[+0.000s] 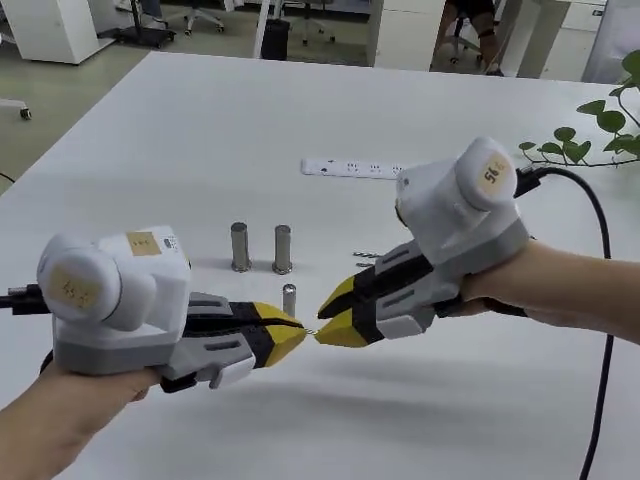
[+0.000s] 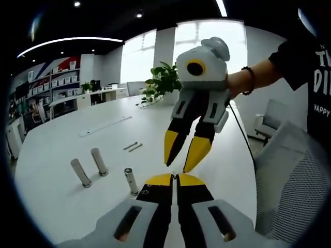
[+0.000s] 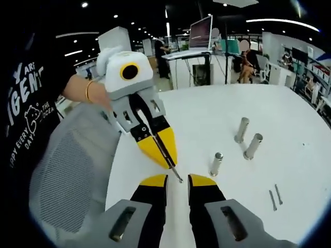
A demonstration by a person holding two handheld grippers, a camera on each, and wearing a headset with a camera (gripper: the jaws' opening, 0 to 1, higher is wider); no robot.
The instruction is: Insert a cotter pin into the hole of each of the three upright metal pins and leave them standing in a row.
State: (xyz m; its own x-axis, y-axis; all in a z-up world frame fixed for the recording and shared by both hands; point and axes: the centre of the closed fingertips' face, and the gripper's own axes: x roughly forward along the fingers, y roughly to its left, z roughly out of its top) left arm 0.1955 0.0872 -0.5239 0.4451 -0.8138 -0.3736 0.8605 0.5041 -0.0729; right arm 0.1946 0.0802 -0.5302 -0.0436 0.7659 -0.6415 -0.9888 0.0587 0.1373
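Metal pins (image 1: 240, 247), three in all, stand upright on the white tabletop (image 1: 200, 130): two side by side at the back and a third pin (image 1: 289, 299) nearer, just behind where the two pairs of tongs meet. I count three cotter pins as well. Two loose cotter pins (image 1: 365, 257) lie flat to the right of the back pair, and one cotter pin (image 3: 175, 173) is pinched in the left tongs (image 1: 298, 333), whose yellow tips are pressed tight together with the thin metal end poking out. The right tongs (image 1: 320, 322) are spread apart and hold nothing. They face the left ones tip to tip, and the free end of the held cotter pin reaches just into their gap. Further back on the tabletop lies a white power strip (image 1: 350, 168), and a leafy plant (image 1: 600, 135) leans in at the right edge. Around it is a bright office with wheeled chairs, white cabinets and ceiling lights.
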